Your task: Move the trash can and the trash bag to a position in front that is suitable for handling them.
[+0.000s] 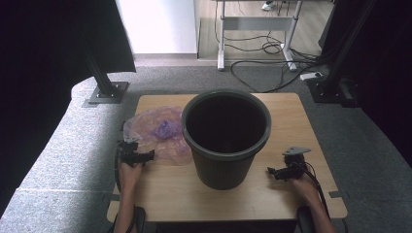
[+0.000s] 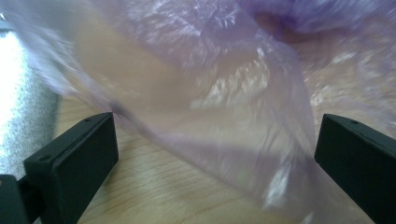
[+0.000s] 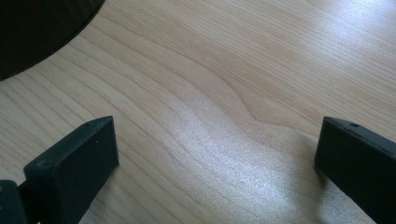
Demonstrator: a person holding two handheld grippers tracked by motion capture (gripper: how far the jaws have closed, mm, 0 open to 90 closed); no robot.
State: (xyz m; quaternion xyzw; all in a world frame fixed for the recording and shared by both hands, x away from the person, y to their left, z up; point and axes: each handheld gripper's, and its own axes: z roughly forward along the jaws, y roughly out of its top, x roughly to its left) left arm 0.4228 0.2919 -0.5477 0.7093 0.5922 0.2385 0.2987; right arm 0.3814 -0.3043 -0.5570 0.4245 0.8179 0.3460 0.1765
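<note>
Our left gripper wide open around a plastic bag left of centre, our right gripper wide open and empty, lower right, bin centre.

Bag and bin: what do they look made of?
Bag: thin plastic film, translucent purple, glossy; the wood shows through its wrinkles in the left gripper view. Bin: likely moulded plastic, dark and matte, with fine vertical ribs on its wall and a rolled rim.

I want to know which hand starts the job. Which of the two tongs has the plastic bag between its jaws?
The left tongs: its open jaws stand either side of the thin purple plastic bag. The right tongs, also open, has bare wooden table between its jaws, beside the dark bin.
</note>
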